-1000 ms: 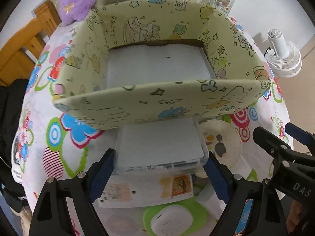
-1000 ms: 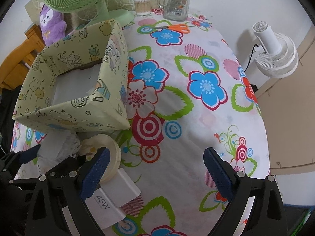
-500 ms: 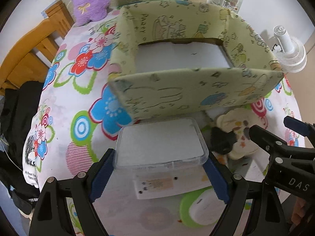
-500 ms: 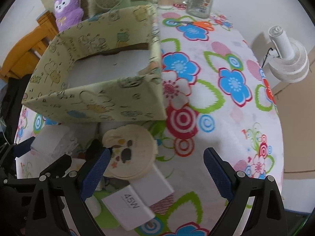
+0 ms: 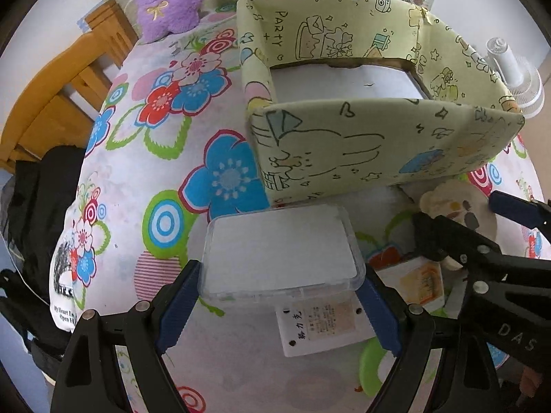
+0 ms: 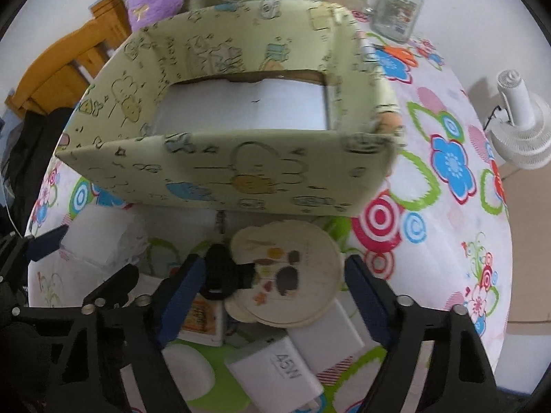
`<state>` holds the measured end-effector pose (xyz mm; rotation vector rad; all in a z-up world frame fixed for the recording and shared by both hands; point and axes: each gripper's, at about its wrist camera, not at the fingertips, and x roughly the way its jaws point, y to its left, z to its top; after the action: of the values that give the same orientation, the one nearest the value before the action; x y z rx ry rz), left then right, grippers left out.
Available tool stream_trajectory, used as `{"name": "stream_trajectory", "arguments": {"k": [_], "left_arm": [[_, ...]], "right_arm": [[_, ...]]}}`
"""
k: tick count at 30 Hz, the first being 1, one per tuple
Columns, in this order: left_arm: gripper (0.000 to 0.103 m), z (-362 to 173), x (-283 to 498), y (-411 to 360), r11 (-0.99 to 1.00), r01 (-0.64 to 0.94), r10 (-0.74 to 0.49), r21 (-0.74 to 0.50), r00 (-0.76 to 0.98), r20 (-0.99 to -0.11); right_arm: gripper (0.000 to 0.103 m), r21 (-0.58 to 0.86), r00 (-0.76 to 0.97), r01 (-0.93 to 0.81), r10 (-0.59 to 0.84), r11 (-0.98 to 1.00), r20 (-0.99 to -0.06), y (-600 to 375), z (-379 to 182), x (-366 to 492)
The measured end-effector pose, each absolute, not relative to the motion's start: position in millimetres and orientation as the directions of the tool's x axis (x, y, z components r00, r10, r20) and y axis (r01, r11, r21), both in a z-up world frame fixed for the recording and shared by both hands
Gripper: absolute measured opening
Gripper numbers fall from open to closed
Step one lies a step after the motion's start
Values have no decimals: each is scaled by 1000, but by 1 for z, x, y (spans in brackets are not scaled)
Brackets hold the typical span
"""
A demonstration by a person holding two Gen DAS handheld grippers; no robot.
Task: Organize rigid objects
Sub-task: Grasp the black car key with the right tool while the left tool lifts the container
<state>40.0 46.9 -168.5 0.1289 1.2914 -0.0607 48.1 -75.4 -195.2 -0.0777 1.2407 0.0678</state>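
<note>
My left gripper is shut on a clear plastic box with a white lid, held in front of the yellow cartoon-print storage box. My right gripper is open around a round cream case with animal ears; its pads stand at the case's two sides, contact unclear. A black round object lies against the case's left side. The storage box is open-topped with a white bottom. The right gripper also shows in the left wrist view.
White 45W charger, a white round gadget, a small orange-labelled box and a white card lie near the front. Purple plush, glass jar, white fan and wooden chair surround the table.
Both grippers moved left and closer. The right gripper shifted over the cream case, which now sits between its fingers. The left gripper keeps hold of the clear box.
</note>
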Motion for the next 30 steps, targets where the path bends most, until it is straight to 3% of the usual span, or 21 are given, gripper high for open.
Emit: {"name": "stream_trajectory", "arguments": {"k": [7,12,16,21,23,30], "left_arm": [[92,-174,46,51,989,134,16,57,286,-958],[99,-178,50,60,994,112,-13,17,262,-965],[89,-176,49,62,992,126,-35,-5,240,-970],[88,-174,45,62,984,177,-12,32,242,-970],[88,-175,47,63,983,182,-20,24,238,-971],[87,-176,53,63,984,181,-45,0,244,-969]], "right_arm": [[74,6,301,-114,41,993,-953,-62,-201,55],[65,-25,296,-97,5,995,-955,-59,-204,61],[56,-23,279,-98,5,995,-960,-55,-204,60],[51,-23,261,-128,12,992,-965,-39,-206,54],[35,-19,256,-138,17,990,-966,-33,-207,53],[33,-11,252,-115,18,993,-967,-33,-207,60]]}}
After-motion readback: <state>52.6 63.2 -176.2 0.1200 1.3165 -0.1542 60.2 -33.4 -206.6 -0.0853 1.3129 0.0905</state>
